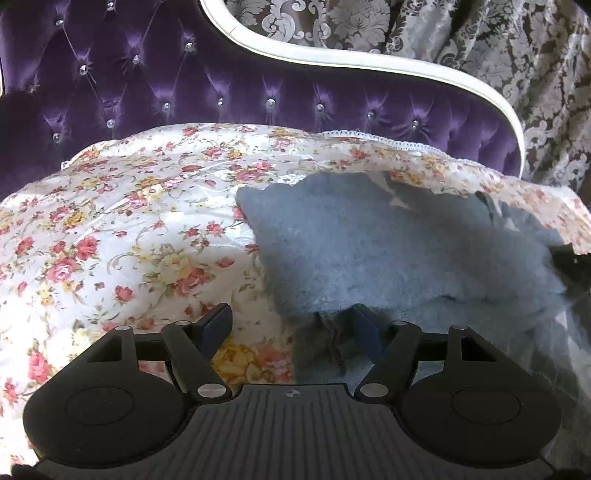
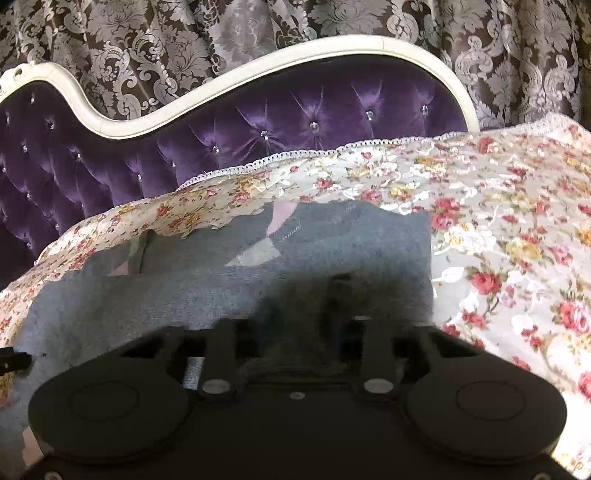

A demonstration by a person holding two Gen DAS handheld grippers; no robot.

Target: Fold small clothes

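Note:
A small grey-blue knitted garment point(image 1: 388, 251) lies on the floral bedspread point(image 1: 129, 229). My left gripper point(image 1: 291, 325) is open at its near left corner; the right finger point(image 1: 365, 328) lies on the cloth, the left finger point(image 1: 218, 321) over the bedspread. In the right wrist view the garment point(image 2: 332, 251) fills the middle. My right gripper point(image 2: 295, 306) is open low over its near edge, in deep shadow. The other gripper's tip point(image 2: 14, 360) shows at the left edge.
A purple tufted headboard point(image 1: 221, 85) with a white curved frame point(image 2: 221, 81) stands behind the bed. Patterned damask curtains point(image 2: 258, 26) hang behind it. The bedspread's lace edge point(image 2: 295, 155) runs along the headboard.

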